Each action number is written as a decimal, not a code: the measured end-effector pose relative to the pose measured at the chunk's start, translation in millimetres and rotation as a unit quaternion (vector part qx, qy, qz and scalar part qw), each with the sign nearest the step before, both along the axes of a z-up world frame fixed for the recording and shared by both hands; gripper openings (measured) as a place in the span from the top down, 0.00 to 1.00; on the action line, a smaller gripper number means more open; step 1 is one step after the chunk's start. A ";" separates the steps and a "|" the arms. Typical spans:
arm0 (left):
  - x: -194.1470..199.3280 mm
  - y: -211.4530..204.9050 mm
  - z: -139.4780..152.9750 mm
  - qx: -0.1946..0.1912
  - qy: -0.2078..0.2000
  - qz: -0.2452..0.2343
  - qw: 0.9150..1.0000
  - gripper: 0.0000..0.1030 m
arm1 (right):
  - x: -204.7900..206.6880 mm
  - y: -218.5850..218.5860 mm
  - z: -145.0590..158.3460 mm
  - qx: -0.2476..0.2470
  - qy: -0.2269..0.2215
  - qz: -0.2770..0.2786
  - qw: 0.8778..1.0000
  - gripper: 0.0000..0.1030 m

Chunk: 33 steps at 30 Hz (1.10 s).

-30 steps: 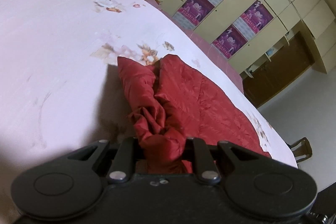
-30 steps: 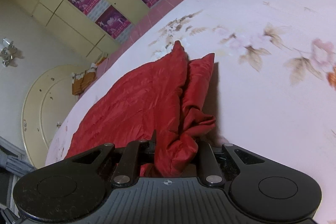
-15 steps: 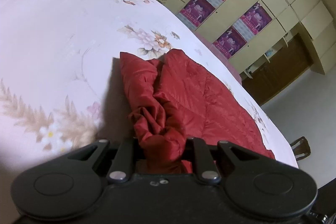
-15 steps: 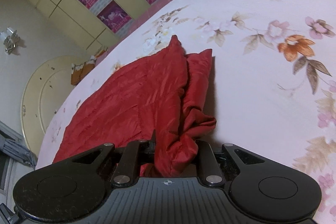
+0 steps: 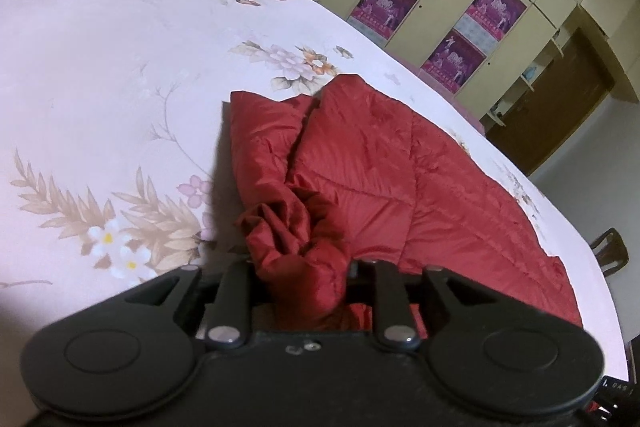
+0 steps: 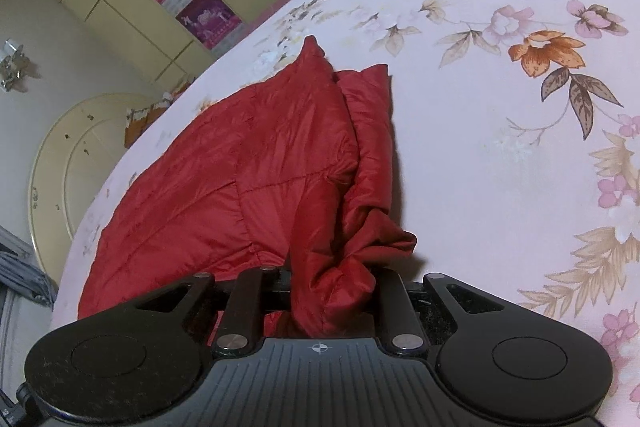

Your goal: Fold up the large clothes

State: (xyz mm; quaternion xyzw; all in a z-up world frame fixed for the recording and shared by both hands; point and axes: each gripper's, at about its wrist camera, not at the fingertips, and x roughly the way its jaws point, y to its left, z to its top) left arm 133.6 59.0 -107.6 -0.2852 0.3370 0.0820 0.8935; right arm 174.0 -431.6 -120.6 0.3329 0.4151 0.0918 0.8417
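Observation:
A red quilted jacket (image 5: 380,167) lies on the pink flowered bed sheet (image 5: 120,67), with one side folded over the body. My left gripper (image 5: 300,267) has a bunched part of the jacket's edge between its jaws. The jaws are opening, and the cloth still fills the gap. In the right wrist view the same jacket (image 6: 260,155) spreads away to the left over the sheet (image 6: 500,107). My right gripper (image 6: 324,275) is shut on another bunched fold of it. The cloth hides the fingertips of both grippers.
Cream wardrobe doors with purple posters (image 5: 460,7) stand beyond the bed, with a brown door (image 5: 560,99) beside them. A chair back (image 5: 608,251) shows past the bed's right edge. A rounded cream headboard (image 6: 60,167) stands at the left.
Both grippers carried their jacket folds across the bed and slightly lower, so the flower print slid through both views. The left jaws stand a little wider than before.

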 end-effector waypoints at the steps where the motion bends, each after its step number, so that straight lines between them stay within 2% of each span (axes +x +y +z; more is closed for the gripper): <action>1: -0.1 0.6 -0.8 0.000 0.003 -0.001 1.000 0.74 | 1.1 -0.8 0.0 0.003 0.002 0.000 1.000 0.85; 2: -1.1 1.6 -1.7 -0.001 0.005 -0.002 1.000 0.70 | 0.8 -3.4 -1.5 0.007 0.002 0.001 1.000 0.84; 3: -1.7 3.2 -1.4 -0.003 0.006 0.002 1.000 0.53 | 0.4 -5.9 -1.6 0.010 0.002 0.002 1.000 0.76; 4: -4.5 5.0 -0.6 -0.003 0.007 0.009 1.000 0.43 | -2.5 -10.8 -3.3 0.010 0.001 0.003 1.000 0.57; 5: -9.4 6.1 1.3 -0.001 0.002 0.011 1.000 0.30 | -6.5 -14.4 -1.2 0.012 -0.009 0.005 1.000 0.47; 6: -15.4 6.8 3.7 0.002 0.001 0.011 1.000 0.26 | -12.8 -17.4 3.0 -0.001 -0.019 0.000 1.000 0.30; 7: -23.3 7.4 9.0 0.019 0.005 0.021 1.000 0.26 | -20.2 -18.9 9.9 -0.032 -0.029 -0.012 0.999 0.25; 9: -41.1 11.1 17.0 0.049 -0.001 0.042 0.998 0.24 | -34.2 -24.9 20.2 -0.073 -0.045 -0.024 0.996 0.25; 10: -48.0 16.5 15.7 0.042 0.000 0.041 0.998 0.26 | -40.7 -30.4 23.6 -0.076 -0.050 -0.034 0.995 0.25; 12: -55.5 29.5 6.8 -0.015 0.011 0.031 0.999 0.31 | -51.3 -39.9 29.9 -0.077 -0.058 -0.058 0.994 0.26; 14: -57.7 34.3 3.8 -0.058 0.001 0.018 0.998 0.31 | -53.5 -39.1 35.9 -0.076 -0.063 -0.058 0.993 0.57; 15: -55.2 33.8 3.5 -0.074 -0.006 0.008 0.997 0.31 | -50.5 -33.2 39.9 -0.079 -0.063 -0.048 0.994 0.76; 16: -51.1 31.4 2.8 -0.085 -0.011 0.000 0.996 0.31 | -46.5 -25.5 44.3 -0.079 -0.069 -0.035 0.994 0.82; 20: -28.4 19.9 -2.5 -0.082 0.007 0.015 0.996 0.30 | -25.2 28.1 61.7 -0.090 -0.101 0.041 0.990 0.84; 24: -31.0 19.6 -2.2 -0.093 0.011 0.019 0.995 0.32 | -1.0 98.5 79.2 -0.098 -0.125 0.123 0.980 0.84; 29: -22.1 25.8 -9.0 -0.119 -0.009 0.016 0.993 0.33 | 25.6 166.3 78.8 -0.143 -0.127 0.178 0.965 0.84; 31: -9.6 29.7 -13.1 -0.126 -0.024 0.025 0.991 0.38 | 35.2 178.6 70.9 -0.153 -0.112 0.180 0.965 0.84; 33: 4.2 31.1 -18.1 -0.122 -0.033 0.028 0.992 0.49 | 42.5 186.9 61.0 -0.161 -0.096 0.185 0.965 0.84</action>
